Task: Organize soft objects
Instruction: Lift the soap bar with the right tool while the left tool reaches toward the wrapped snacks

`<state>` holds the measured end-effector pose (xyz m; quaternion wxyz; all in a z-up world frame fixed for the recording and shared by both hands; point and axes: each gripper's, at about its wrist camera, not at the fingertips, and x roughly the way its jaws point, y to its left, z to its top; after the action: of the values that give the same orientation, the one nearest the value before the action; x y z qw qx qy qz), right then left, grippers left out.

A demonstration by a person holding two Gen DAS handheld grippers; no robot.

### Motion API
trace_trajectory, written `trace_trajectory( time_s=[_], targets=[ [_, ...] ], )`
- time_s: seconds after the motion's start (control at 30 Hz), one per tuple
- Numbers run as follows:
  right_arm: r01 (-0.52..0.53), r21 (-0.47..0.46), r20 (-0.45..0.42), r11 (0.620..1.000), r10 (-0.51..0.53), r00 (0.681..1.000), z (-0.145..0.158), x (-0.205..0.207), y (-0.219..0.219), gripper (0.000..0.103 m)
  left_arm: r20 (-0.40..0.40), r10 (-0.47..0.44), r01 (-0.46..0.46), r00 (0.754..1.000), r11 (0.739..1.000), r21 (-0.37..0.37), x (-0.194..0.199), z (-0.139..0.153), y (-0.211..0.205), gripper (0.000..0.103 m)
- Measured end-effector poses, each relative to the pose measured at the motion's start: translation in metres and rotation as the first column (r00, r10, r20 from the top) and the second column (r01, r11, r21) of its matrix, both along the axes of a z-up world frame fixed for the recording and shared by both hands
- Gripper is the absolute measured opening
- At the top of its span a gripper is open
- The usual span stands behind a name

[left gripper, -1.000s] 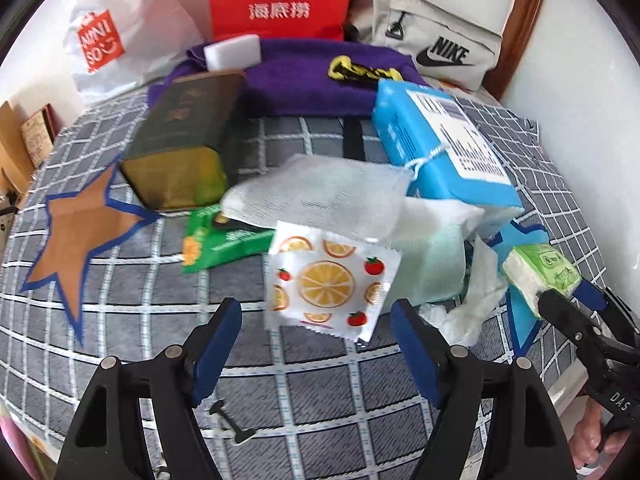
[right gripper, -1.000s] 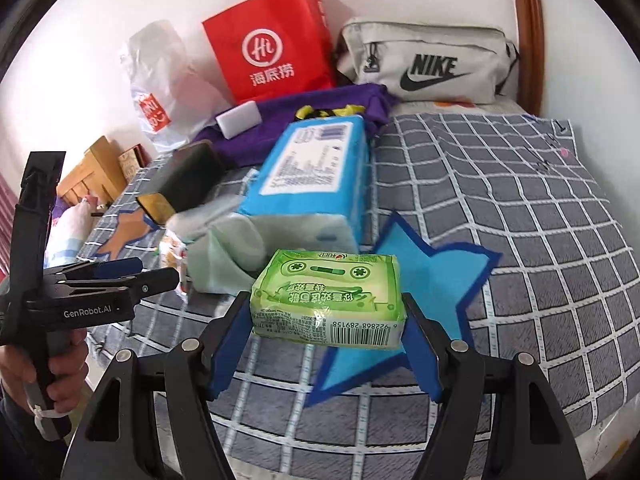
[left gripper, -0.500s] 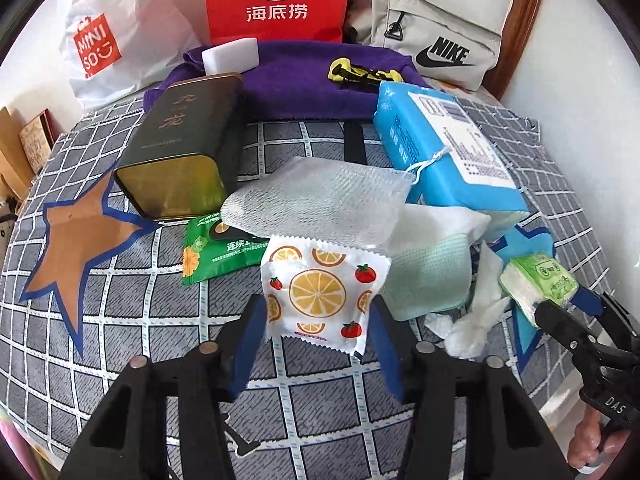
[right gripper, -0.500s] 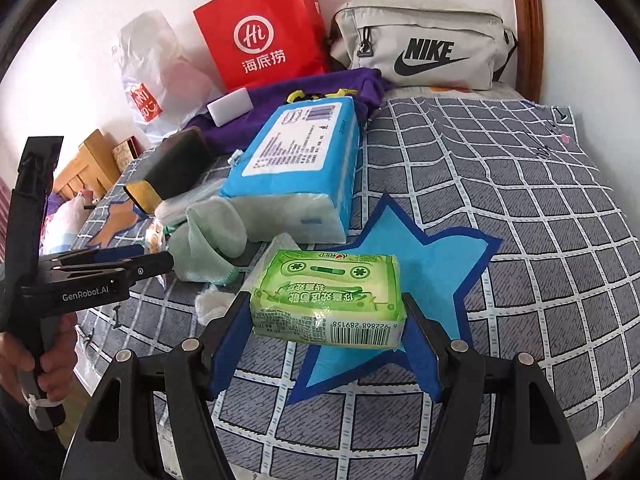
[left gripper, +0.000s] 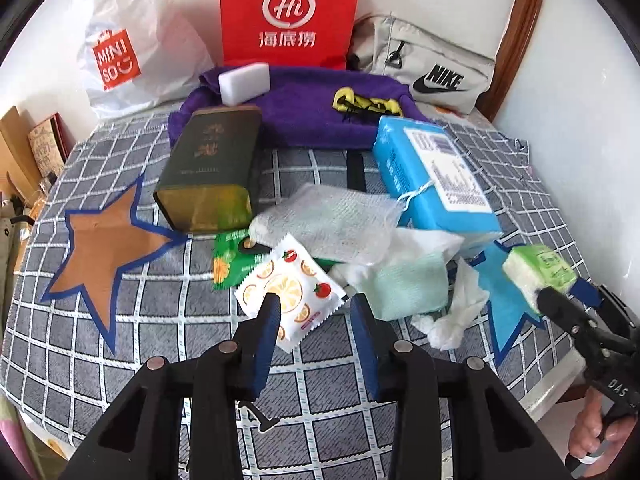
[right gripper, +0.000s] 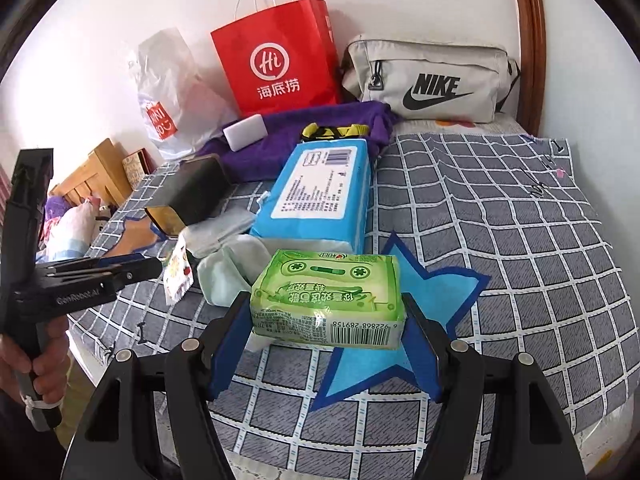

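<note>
On the grey checked bed cover point(left gripper: 160, 344), a white sachet with orange and tomato prints point(left gripper: 292, 292) sits tilted between the blue pads of my left gripper point(left gripper: 316, 302). Its jaws are closing and the pads press its edges. In the right wrist view the sachet point(right gripper: 176, 272) stands on edge at the left gripper's tip point(right gripper: 156, 268). My right gripper point(right gripper: 324, 308) is shut on a green tissue pack point(right gripper: 324, 296), held above the blue star patch point(right gripper: 440, 280).
Beyond the sachet lie a green packet point(left gripper: 228, 260), a white mesh cloth point(left gripper: 328, 220), a pale green cloth point(left gripper: 408, 284), crumpled tissue point(left gripper: 460, 308), a blue wipes pack point(left gripper: 432, 176) and a dark tin point(left gripper: 208, 168). A brown star patch point(left gripper: 100, 256) lies left. Purple towel point(left gripper: 304, 112) and bags line the wall.
The left jaws have narrowed from wide apart onto the sachet, which has turned and tipped up. Both grippers have risen a little; the green pack stays in the right one.
</note>
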<state>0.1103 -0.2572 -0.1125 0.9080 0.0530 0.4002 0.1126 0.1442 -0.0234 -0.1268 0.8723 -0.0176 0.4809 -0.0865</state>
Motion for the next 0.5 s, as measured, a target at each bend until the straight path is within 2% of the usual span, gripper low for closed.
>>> trace_trajectory(
  time_s=[0.07,0.1,0.13,0.2,0.37,0.5],
  targets=[
    [-0.001,-0.001,0.002,1.000,0.001,1.000,0.002,0.001,0.001,0.071,-0.022,0.010,-0.010,1.000,1.000,-0.002,0.002,-0.006,0.002,0.038],
    [-0.002,0.000,0.004,1.000,0.002,1.000,0.002,0.000,0.001,0.071,-0.025,0.017,-0.017,1.000,1.000,-0.004,0.002,-0.009,0.003,0.046],
    [-0.004,0.000,0.004,1.000,0.004,1.000,0.002,-0.001,0.002,0.071,-0.027,0.024,-0.024,0.999,1.000,-0.002,0.002,-0.012,0.004,0.059],
    [-0.003,-0.003,0.001,1.000,0.003,1.000,0.000,-0.002,0.003,0.071,-0.007,0.021,-0.021,1.000,1.000,-0.007,0.001,-0.015,0.005,0.066],
    [-0.003,-0.005,-0.019,1.000,0.003,1.000,-0.007,-0.002,0.001,0.071,-0.025,0.008,-0.008,1.000,1.000,0.027,0.010,-0.027,0.002,0.071],
    [-0.001,-0.002,-0.026,1.000,0.001,1.000,-0.010,0.002,0.001,0.071,-0.050,0.025,-0.027,0.998,0.999,-0.044,0.022,-0.034,0.008,0.071]
  ],
)
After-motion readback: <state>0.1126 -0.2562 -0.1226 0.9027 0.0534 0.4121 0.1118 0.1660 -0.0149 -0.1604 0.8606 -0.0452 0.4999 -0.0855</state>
